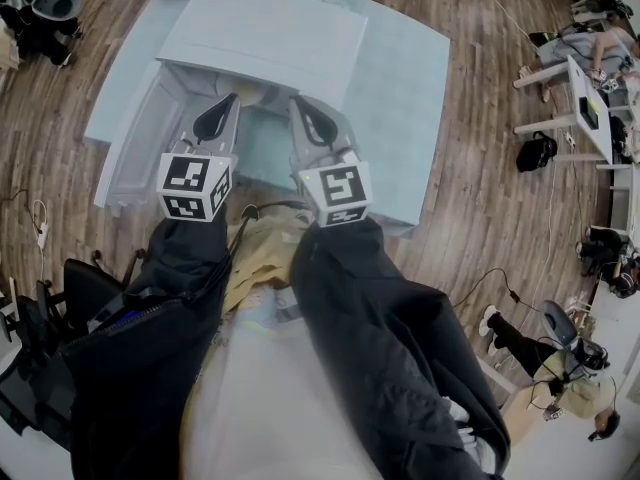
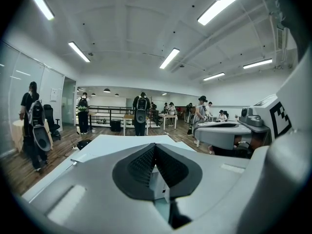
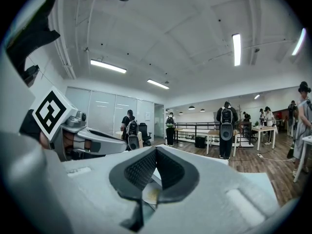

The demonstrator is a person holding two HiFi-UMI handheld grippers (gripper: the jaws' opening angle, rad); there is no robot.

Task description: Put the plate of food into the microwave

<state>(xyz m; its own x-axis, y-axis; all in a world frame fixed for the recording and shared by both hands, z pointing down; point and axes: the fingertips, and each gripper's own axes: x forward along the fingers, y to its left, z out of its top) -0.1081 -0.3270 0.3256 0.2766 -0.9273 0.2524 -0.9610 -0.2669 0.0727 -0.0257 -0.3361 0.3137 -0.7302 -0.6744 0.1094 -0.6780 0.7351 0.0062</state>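
We've got the white, flat-topped box of a microwave point(image 1: 265, 38) on the pale blue table point(image 1: 410, 98), just ahead of both tips. The left gripper point(image 1: 228, 103) is pressed together on nothing, and so is the right gripper point(image 1: 298, 106) alongside it.

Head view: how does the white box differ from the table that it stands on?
The box is white; the table is pale blue. The box is smaller and covers only part of the table. The box rests on the table; the table stands on the wooden floor. Both have flat tops.
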